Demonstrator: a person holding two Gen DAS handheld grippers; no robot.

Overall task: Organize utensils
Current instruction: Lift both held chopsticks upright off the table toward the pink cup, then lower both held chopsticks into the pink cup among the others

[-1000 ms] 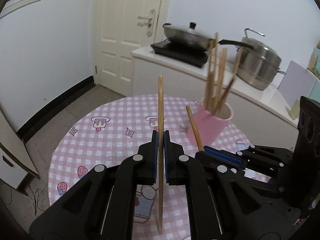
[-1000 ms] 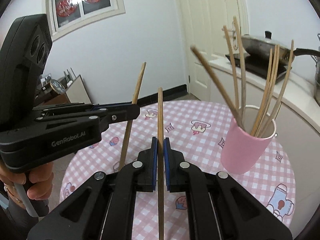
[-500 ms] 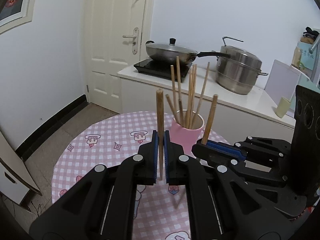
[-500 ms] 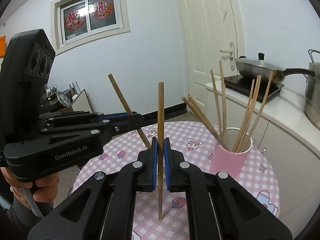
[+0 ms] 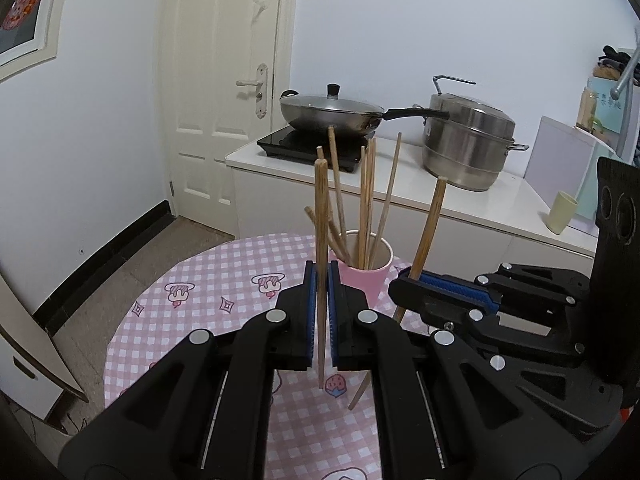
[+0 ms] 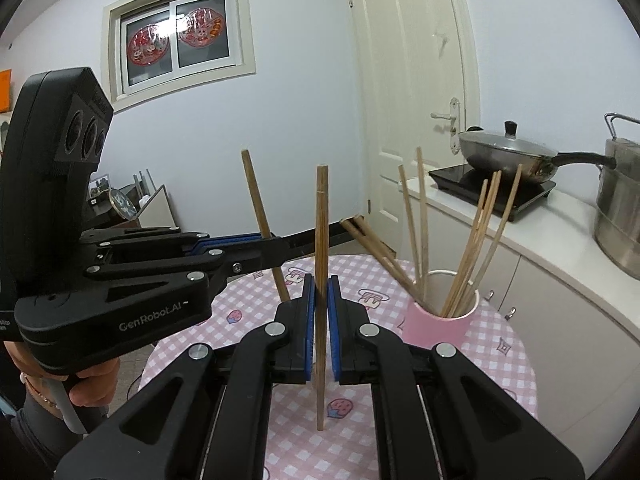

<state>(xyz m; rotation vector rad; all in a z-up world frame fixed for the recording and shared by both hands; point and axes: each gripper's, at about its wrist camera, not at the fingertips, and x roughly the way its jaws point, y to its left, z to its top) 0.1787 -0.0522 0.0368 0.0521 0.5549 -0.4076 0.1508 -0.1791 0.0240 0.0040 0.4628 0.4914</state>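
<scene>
Even, soft indoor light fills both views, casting only faint shadows. The window (image 6: pixel 178 42) looks dark (no daylight enters there). Fisheye curvature bends the door (image 5: pixel 224 92) and walls, with black vignetting in the corners. Focus is sharp throughout.

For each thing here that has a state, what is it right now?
Left gripper: shut on a wooden chopstick, held upright.
Right gripper: shut on a second wooden chopstick, upright.
Pink cup: upright on the checked table, holding several chopsticks.
Steel wok: lid on.
White door: closed.
</scene>
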